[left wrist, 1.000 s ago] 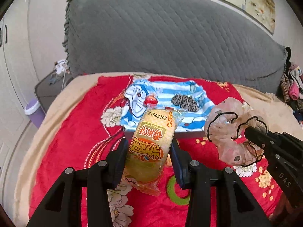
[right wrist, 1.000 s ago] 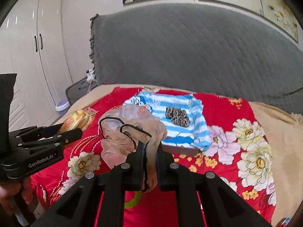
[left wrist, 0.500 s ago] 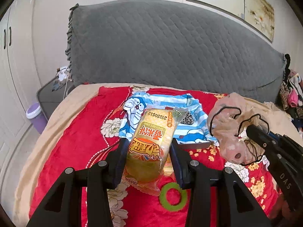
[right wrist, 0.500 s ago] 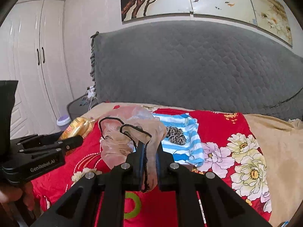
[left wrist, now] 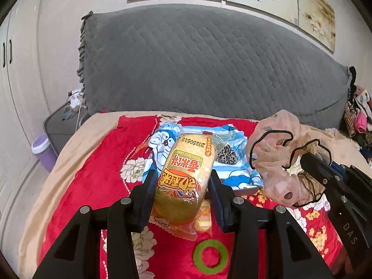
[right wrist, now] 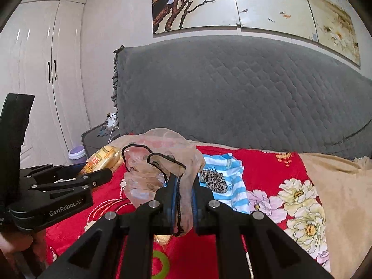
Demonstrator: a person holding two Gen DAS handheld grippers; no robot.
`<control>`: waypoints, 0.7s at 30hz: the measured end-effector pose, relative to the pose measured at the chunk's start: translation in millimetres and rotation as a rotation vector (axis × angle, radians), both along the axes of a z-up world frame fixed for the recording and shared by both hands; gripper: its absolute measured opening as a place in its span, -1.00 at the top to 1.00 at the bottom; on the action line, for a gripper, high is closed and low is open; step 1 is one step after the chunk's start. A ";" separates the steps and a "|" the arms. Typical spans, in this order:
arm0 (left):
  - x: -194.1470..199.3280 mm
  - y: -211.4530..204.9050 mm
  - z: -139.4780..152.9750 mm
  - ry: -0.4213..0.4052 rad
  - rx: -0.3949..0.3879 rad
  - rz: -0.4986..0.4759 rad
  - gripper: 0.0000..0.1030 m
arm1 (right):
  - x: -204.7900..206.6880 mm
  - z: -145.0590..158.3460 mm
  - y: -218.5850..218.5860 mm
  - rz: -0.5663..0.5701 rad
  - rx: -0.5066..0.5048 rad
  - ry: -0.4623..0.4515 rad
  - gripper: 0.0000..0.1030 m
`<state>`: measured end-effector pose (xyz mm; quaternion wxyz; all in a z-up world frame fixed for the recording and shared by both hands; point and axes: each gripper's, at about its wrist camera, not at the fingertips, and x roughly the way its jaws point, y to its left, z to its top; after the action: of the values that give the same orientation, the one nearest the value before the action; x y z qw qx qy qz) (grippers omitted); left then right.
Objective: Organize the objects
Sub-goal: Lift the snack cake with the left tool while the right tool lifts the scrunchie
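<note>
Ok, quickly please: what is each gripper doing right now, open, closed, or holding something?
Left gripper: closed on the yellow rice cake packet.
Right gripper: closed on the sheer beige scrunchie with black trim.

Bedroom – bed [left wrist: 76,169] under a red floral blanket [right wrist: 267,172], tan sheet at its edges. Grey quilted headboard [left wrist: 209,69] behind. Painted flower panels [right wrist: 232,2] on the wall above – glare on them. White wardrobe [right wrist: 46,69] left, dark handles. Purple bin [left wrist: 41,148] on the floor beside a dark nightstand [left wrist: 60,125].
</note>
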<state>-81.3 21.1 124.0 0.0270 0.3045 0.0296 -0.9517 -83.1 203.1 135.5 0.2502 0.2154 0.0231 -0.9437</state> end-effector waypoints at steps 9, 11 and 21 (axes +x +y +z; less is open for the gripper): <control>-25.5 0.3 -3.7 0.002 0.020 0.007 0.13 | -13.0 4.1 -4.9 -0.008 0.001 0.008 0.79; -31.9 1.3 -4.7 0.002 0.025 0.005 0.13 | -18.9 2.1 -4.6 -0.011 -0.001 -0.004 0.79; -50.3 6.7 -13.5 -0.006 0.030 0.005 0.13 | -46.8 -12.9 2.6 -0.066 0.008 -0.047 0.79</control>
<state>-131.7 27.8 110.5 0.0248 0.3075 0.0444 -0.9502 -129.9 205.7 122.5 0.2187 0.2393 0.0139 -0.9459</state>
